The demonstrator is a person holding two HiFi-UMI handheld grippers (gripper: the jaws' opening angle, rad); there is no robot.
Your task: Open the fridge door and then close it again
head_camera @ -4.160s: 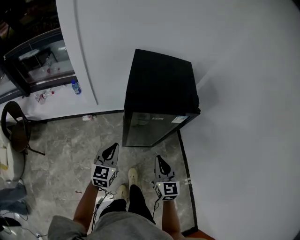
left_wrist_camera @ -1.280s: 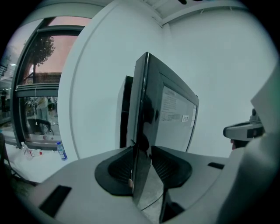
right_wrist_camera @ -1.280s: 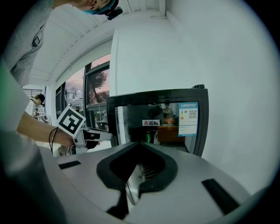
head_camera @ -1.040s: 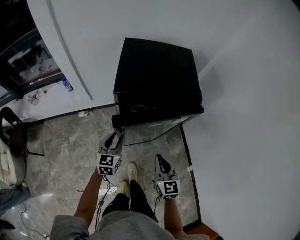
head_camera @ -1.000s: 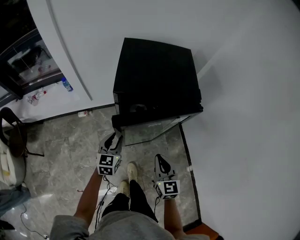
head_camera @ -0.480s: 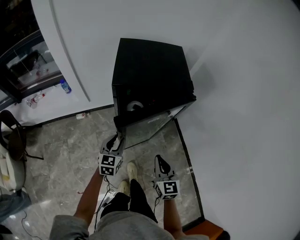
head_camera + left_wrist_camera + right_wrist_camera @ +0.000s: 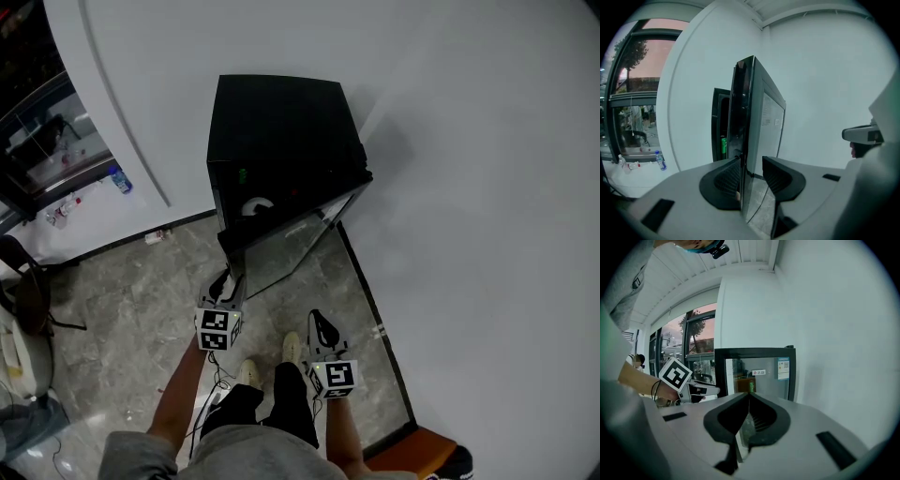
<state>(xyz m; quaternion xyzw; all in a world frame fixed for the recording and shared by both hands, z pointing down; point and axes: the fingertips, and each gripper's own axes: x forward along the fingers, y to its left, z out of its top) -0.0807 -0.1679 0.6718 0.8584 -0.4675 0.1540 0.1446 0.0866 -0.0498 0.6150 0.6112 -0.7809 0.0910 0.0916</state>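
Swung wider than a second ago: black-framed glass fridge door (image 7: 291,246), centre of the head view, hinged right. Your left gripper (image 7: 751,171) pinches its free edge; right gripper (image 7: 749,397) pressed together, empty.

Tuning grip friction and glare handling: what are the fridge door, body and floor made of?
Door: glass panel in a glossy black frame; see-through and reflective.
Body: matte black, probably painted metal, unconfirmed.
Floor: polished grey veined tile, stone or stone-look; it shows a faint sheen.
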